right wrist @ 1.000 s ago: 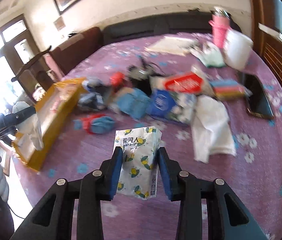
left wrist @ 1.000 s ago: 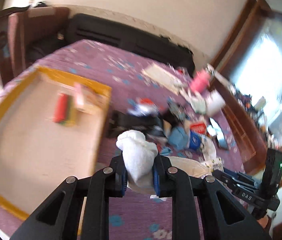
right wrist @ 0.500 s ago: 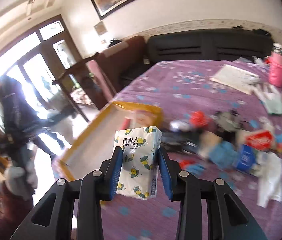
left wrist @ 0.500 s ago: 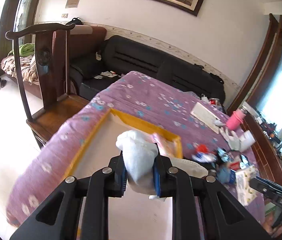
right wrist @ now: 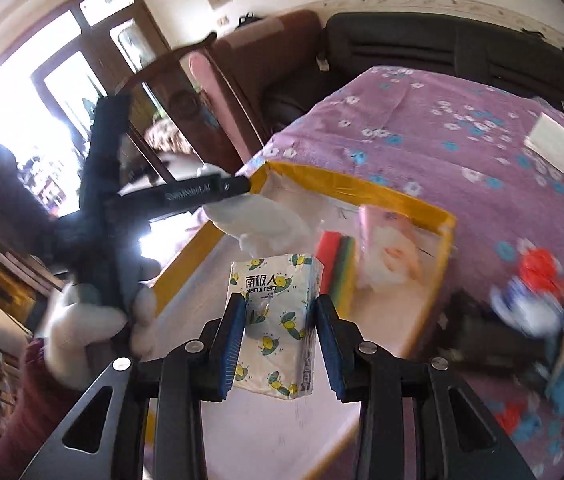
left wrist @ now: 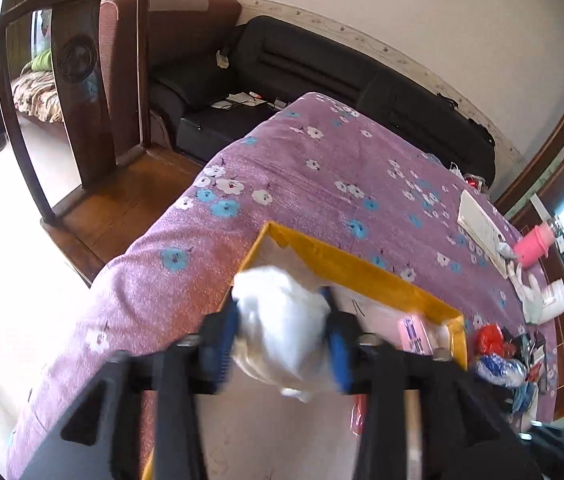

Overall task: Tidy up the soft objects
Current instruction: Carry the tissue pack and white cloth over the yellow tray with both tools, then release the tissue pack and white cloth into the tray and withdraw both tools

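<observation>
White cloth (left wrist: 282,332) sits between the jaws of our left hand-held gripper (left wrist: 284,340), which have just been opening to drop it into the yellow-rimmed box (right wrist: 346,186), while our right hand-held gripper (right wrist: 277,328) keeps the tissue pack (right wrist: 273,320) clamped above that box for its turn.

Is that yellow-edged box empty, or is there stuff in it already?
Not empty. The yellow-edged box already holds a pink packet and a striped sponge stack.

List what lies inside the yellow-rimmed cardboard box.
Inside the yellow-rimmed cardboard box: a red-and-rainbow sponge stack and a pink printed packet. The held lemon-print tissue pack and white cloth bundle cover part of its floor.
</observation>
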The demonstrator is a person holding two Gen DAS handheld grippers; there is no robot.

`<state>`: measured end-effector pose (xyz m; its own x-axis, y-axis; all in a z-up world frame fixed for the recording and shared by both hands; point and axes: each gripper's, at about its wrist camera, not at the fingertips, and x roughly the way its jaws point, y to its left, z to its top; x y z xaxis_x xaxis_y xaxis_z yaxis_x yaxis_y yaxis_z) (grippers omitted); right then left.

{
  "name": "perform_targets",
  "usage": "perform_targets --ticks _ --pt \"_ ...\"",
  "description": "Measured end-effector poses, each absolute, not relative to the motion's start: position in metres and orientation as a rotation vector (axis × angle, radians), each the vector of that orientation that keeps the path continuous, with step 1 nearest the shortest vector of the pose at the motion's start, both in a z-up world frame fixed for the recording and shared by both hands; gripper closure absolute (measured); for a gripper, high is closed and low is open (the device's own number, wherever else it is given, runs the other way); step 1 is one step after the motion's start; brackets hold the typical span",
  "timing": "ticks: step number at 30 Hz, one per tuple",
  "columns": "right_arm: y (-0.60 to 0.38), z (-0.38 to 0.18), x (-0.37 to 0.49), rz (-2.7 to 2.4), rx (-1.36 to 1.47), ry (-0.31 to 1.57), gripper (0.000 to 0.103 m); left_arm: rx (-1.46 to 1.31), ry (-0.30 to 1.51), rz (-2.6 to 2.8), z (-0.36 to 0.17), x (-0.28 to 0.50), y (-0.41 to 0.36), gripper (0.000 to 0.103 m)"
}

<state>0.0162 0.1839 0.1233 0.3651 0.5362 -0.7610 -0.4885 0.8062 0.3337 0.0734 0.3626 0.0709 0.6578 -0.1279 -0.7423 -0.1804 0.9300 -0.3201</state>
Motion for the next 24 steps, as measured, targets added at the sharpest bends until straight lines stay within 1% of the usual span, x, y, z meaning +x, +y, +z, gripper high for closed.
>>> perform_targets --ticks 1,2,7,11,13,15,17,21,24 --pt "0.195 0.118 0.024 0.653 0.041 1.013 0.063 -0.397 0.849 0.025 0.072 0.071 0.366 0.040" --pt "0.206 0.110 0.032 0.647 0.026 1.028 0.063 -0.406 0.837 0.021 0.075 0.067 0.370 0.034" --pt "0.241 0.083 0.050 0.615 -0.067 1.042 0.059 -0.391 0.749 0.023 0.105 0.027 0.382 0.031" --pt "0.229 0.085 0.045 0.646 -0.014 1.001 0.055 -0.399 0.641 0.062 0.130 -0.031 0.386 0.022" --pt "0.211 0.095 0.036 0.655 0.040 0.960 0.047 -0.394 0.587 0.112 0.138 -0.059 0.382 0.017" --pt "0.194 0.105 0.027 0.645 0.058 0.913 0.043 -0.400 0.548 0.169 0.139 -0.080 0.378 0.016" --pt "0.173 0.118 0.014 0.619 0.058 0.849 0.043 -0.394 0.522 0.228 0.137 -0.091 0.370 0.016" --pt "0.134 0.134 -0.012 0.596 0.066 0.771 0.036 -0.306 0.488 0.432 0.134 -0.105 0.341 0.016" --pt "0.112 0.140 -0.027 0.595 0.056 0.739 0.035 -0.285 0.470 0.476 0.137 -0.118 0.321 0.016"
